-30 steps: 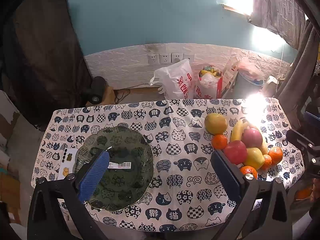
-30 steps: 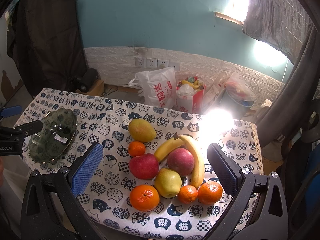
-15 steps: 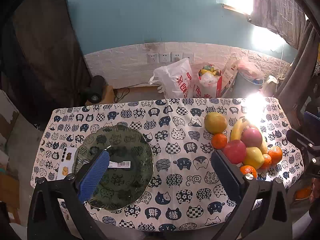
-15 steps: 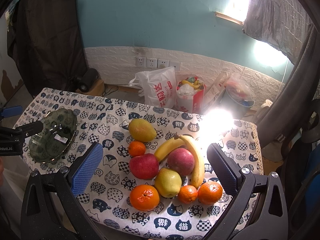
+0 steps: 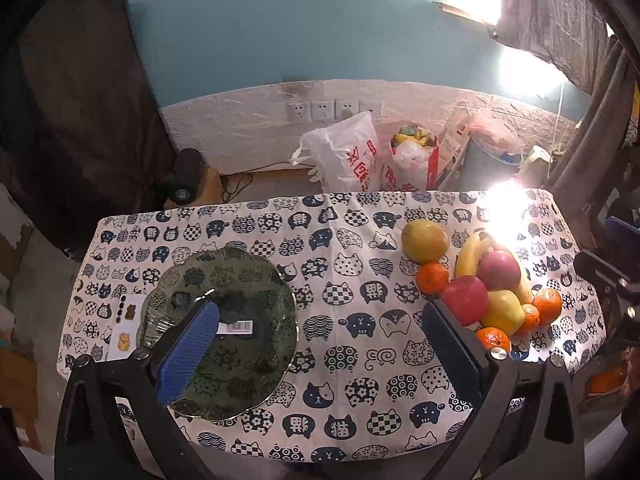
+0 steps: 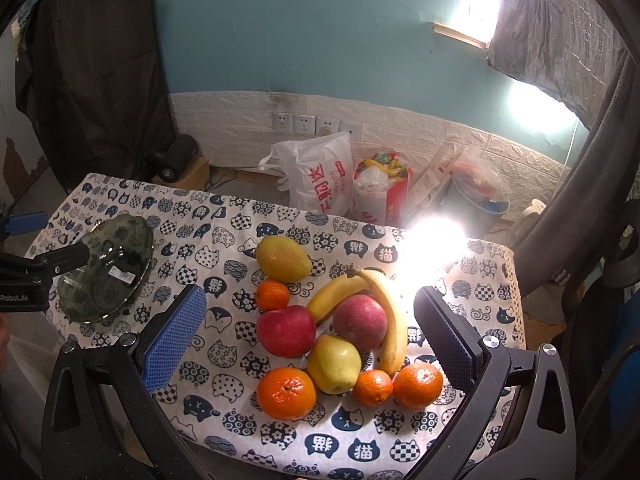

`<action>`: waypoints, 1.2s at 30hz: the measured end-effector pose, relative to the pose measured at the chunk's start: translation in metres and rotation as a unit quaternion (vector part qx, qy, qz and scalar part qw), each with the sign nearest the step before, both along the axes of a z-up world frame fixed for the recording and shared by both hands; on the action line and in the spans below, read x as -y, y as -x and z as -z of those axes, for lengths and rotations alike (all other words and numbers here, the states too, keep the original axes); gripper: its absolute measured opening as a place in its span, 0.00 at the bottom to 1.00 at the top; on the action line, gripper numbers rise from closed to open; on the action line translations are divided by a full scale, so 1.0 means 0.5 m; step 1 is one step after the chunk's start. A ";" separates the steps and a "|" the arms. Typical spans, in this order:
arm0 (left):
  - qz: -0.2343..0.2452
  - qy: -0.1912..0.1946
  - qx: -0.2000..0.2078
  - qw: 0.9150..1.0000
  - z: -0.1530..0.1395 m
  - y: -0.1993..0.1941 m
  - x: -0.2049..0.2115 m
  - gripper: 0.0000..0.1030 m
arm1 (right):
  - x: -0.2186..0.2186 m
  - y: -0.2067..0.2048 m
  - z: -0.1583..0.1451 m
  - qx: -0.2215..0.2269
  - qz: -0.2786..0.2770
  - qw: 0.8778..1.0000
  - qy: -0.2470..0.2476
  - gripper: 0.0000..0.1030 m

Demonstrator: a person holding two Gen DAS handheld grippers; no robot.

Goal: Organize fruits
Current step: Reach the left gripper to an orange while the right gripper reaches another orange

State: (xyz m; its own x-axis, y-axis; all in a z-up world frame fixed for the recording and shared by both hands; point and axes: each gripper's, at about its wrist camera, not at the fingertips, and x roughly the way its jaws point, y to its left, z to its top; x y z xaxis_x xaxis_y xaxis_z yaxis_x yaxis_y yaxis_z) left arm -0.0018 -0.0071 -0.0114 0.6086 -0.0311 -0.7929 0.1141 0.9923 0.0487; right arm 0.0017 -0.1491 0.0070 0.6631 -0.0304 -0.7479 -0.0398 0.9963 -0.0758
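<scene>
Both grippers are spread wide, holding nothing. The left gripper (image 5: 320, 340) hangs over the green plate (image 5: 256, 276). The right gripper (image 6: 310, 328) hangs over the fruit pile (image 6: 340, 320). A bright glare (image 6: 434, 240) perhaps hides some tablecloth (image 6: 224, 236). Bags (image 6: 320, 176) stand behind.

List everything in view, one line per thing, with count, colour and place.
mango: 1, yellow-green, far end of the fruit pile
bananas: 2, yellow, joined at the stem, behind the apples
apples: 2, red, middle of the pile
pear: 1, yellow-green, in front of the apples
oranges: 4, orange, three along the near edge, one by the mango
glass plate: 1, dark green, holding no fruit, left part of the table
tablecloth: 1, white with navy cats, over the table
plastic bag: 1, white with red print, behind the table
left gripper: blue pads, open, above the plate
right gripper: blue pads, open, above the fruit
</scene>
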 end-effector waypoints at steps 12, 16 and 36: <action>0.059 0.006 -0.052 0.997 0.041 -0.028 0.080 1.00 | 0.103 0.001 0.028 -0.035 0.040 0.999 0.007 0.99; 0.083 -0.002 -0.065 0.994 0.055 -0.034 0.118 1.00 | 0.147 0.009 0.050 -0.050 0.059 0.997 0.007 0.99; 0.149 0.016 -0.185 0.971 0.192 -0.060 0.287 1.00 | 0.304 0.019 0.216 -0.160 0.111 0.981 -0.001 0.95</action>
